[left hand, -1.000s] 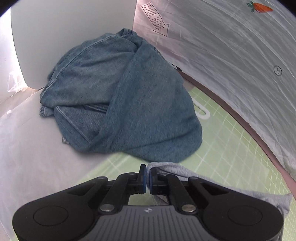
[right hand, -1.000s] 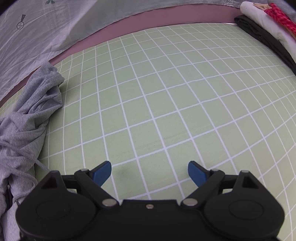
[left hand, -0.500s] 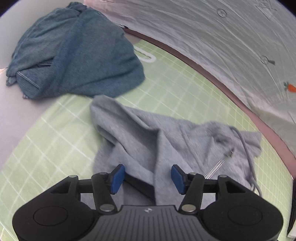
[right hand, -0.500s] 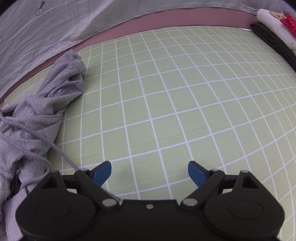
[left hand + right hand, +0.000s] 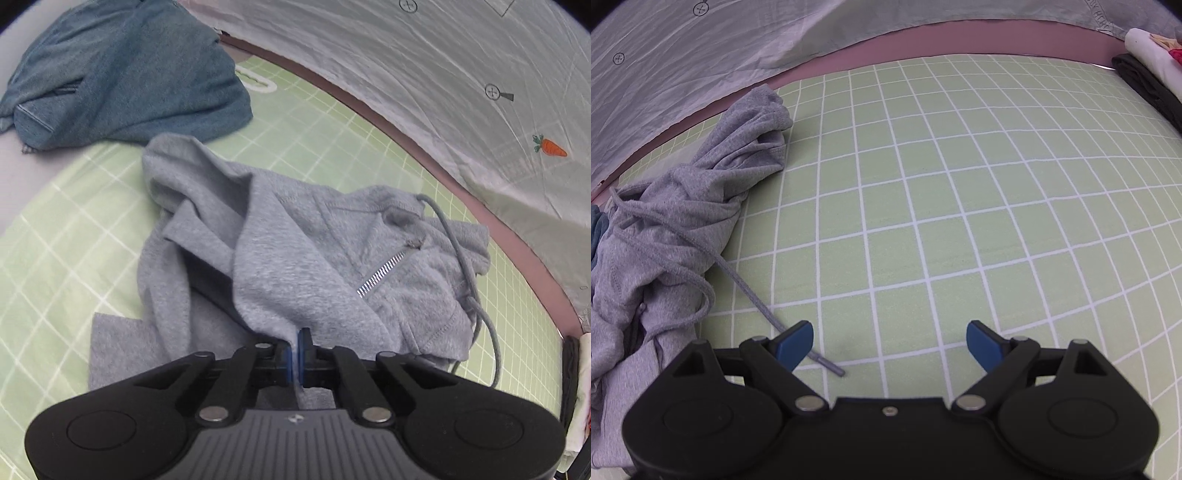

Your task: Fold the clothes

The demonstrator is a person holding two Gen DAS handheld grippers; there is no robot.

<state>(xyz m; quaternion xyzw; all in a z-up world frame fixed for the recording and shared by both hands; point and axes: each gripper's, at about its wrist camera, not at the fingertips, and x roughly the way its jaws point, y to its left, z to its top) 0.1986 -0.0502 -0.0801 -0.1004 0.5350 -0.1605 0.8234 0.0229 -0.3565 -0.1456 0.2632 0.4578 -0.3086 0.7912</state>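
Note:
A crumpled grey zip hoodie (image 5: 314, 258) lies on the green grid mat (image 5: 48, 236). My left gripper (image 5: 295, 354) is shut on a fold of its fabric at the near edge. In the right wrist view the hoodie (image 5: 665, 229) lies bunched at the left, and its drawstring (image 5: 757, 299) trails across the mat under the left fingertip. My right gripper (image 5: 890, 343) is open and empty over the bare mat (image 5: 960, 203).
A blue denim garment (image 5: 122, 70) is heaped at the back left. White sheeting (image 5: 443, 74) hangs behind the mat. A stack of folded clothes (image 5: 1145, 62) sits at the far right edge. A white plastic piece (image 5: 258, 83) lies by the denim.
My left gripper let go of the grey fabric, opened over the hoodie, and has now shut on a fold of it. The right gripper stayed open while the hoodie and drawstring drew closer.

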